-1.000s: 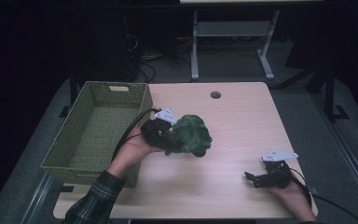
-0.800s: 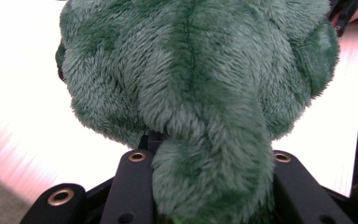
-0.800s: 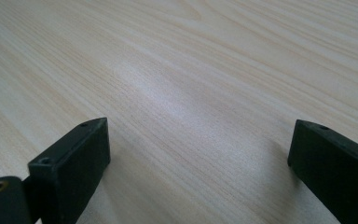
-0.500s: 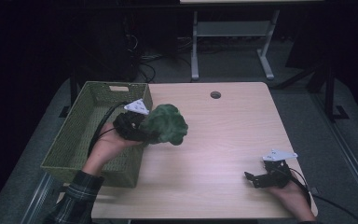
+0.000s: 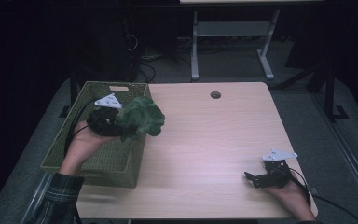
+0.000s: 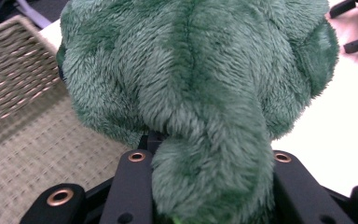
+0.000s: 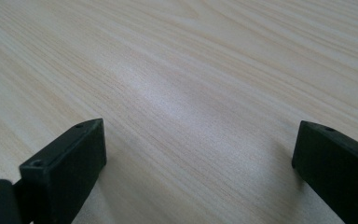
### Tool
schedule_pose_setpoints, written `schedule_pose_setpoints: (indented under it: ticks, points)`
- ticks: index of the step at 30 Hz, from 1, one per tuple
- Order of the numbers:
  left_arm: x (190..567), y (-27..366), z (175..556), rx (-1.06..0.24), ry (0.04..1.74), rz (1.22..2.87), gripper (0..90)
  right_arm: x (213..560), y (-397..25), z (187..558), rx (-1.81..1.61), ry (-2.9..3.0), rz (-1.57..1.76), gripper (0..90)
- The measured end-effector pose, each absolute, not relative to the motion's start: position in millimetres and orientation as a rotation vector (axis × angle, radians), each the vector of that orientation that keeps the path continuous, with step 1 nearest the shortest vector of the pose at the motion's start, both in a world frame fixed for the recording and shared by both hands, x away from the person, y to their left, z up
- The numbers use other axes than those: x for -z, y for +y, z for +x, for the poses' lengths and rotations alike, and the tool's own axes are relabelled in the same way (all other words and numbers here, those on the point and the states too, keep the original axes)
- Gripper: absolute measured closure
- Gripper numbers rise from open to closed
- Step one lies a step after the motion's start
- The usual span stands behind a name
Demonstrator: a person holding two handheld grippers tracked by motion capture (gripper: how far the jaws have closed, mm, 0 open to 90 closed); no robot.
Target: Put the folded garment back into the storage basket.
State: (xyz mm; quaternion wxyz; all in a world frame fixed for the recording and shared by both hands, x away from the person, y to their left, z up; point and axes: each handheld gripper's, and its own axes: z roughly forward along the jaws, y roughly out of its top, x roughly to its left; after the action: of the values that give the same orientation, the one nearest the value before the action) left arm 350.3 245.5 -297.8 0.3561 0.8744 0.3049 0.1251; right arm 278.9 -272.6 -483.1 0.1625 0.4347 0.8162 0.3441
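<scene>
Over the basket's (image 5: 70, 154) right wall, green plush (image 5: 141, 117) clamped in left gripper (image 5: 116, 125)

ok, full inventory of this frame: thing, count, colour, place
plush toy: 1, green, held over the basket's right rim
basket: 1, olive woven, left side of the table
table: 1, light wood, centre, with a round hole near its far edge
stand: 1, grey metal, on the floor beyond the table
cables: several, dark, floor behind the basket
left tool: 1, black, over the basket, shut on the plush toy
right tool: 1, black, low over the table's near right corner, jaws open
hands: 2, left over the basket with a plaid sleeve, right at the near right edge
</scene>
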Motion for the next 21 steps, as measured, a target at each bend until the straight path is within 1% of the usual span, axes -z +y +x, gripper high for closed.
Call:
schedule_pose_setpoints:
  ticks: [6,21]
  points:
    - [296.9,266.9,349.6,-0.353,0.849,2.226,66.5,483.2,-272.6,279.0,-0.982,2.328,1.240,2.6]
    - [308.1,297.8,349.8,-0.406,0.967,2.205,66.5,483.2,-272.7,279.0,-0.982,2.329,1.240,2.6]
